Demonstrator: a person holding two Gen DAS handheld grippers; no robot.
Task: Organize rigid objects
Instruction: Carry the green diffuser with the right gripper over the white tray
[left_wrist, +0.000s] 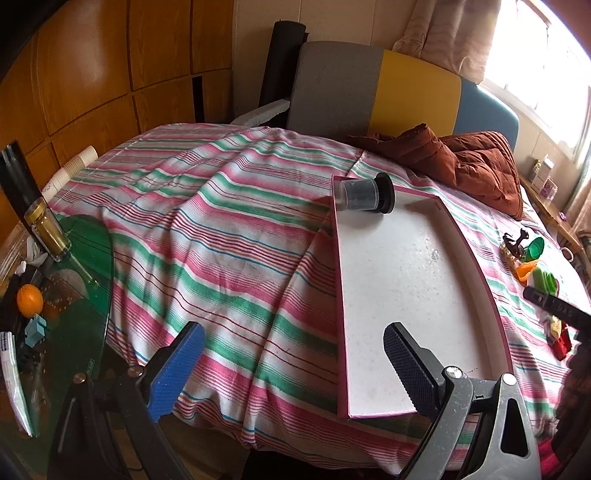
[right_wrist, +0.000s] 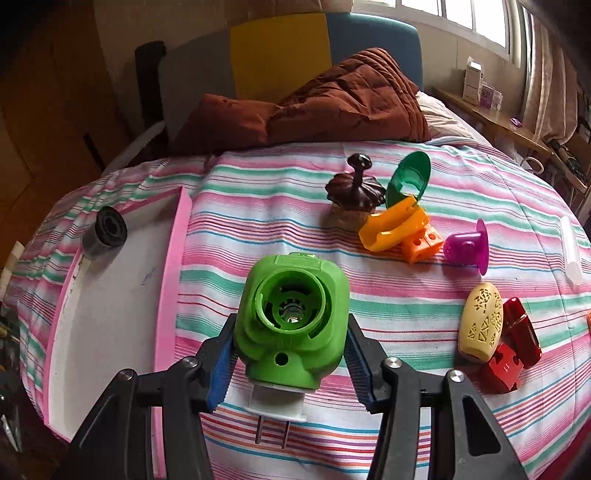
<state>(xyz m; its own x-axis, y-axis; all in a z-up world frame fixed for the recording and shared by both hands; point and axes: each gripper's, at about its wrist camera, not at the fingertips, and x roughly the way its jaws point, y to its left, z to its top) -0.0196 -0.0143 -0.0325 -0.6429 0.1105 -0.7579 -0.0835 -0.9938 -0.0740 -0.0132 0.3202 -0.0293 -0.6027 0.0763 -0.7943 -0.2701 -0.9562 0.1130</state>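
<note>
My right gripper (right_wrist: 290, 354) is shut on a green plug-in device (right_wrist: 291, 321) with a white plug base and two metal prongs, held above the striped bedspread. A shallow pink-rimmed white tray (right_wrist: 171, 258) lies to its left, with a black-capped jar (right_wrist: 105, 232) on its side at the far end. In the left wrist view the same tray (left_wrist: 413, 295) and jar (left_wrist: 365, 194) show, and my left gripper (left_wrist: 291, 354) stands open over the bed's near edge, its right finger above the tray's near end. Nothing is between its fingers.
Loose items lie right of the tray: a brown lidded ornament (right_wrist: 354, 188), green lid (right_wrist: 410, 177), orange pieces (right_wrist: 399, 229), purple cap (right_wrist: 467, 247), cream case (right_wrist: 480, 321), red pieces (right_wrist: 511, 350). A brown quilt (right_wrist: 332, 99) lies at the headboard. A glass side table (left_wrist: 74, 288) holds a jar and an orange.
</note>
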